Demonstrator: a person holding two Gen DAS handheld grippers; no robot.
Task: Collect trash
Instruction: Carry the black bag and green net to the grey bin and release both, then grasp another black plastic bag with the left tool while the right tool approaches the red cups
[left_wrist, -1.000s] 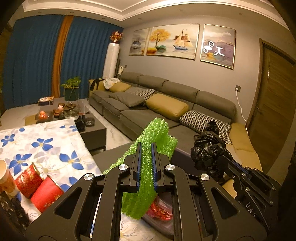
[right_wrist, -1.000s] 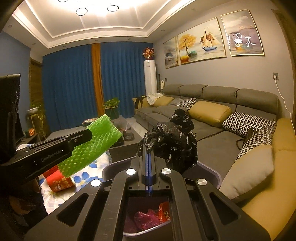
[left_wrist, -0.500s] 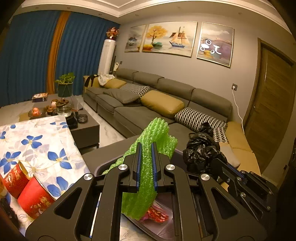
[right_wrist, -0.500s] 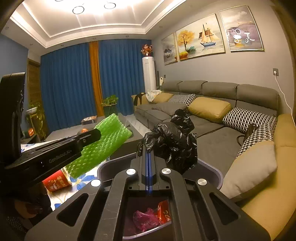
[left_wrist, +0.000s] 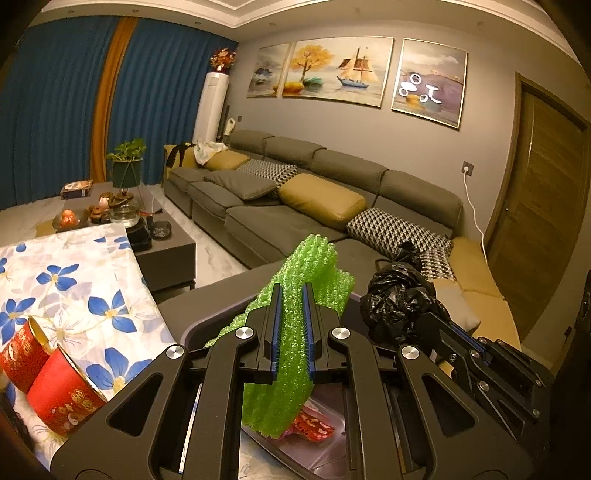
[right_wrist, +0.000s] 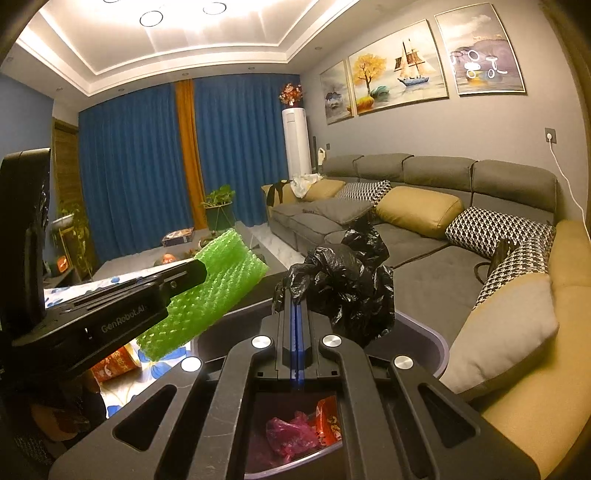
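Left gripper (left_wrist: 291, 325) clamps green foam netting (left_wrist: 295, 280) above the bin (right_wrist: 424, 332) (rim just below) — right gripper (right_wrist: 297, 317) pinches a black bag (right_wrist: 343, 284) beside it.

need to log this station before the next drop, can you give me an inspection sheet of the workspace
surface: floral tablecloth on the table.
job's things: green foam wrap and crumpled black bag held above the grey bin; pink and red wrappers already inside.
clutter: two red paper cups lying on the cloth.
grippers: left gripper shut on the foam wrap; right gripper shut on the black bag.
cables: white cord hanging from a wall socket.
surroundings: grey sofa, blue curtains, coffee table.
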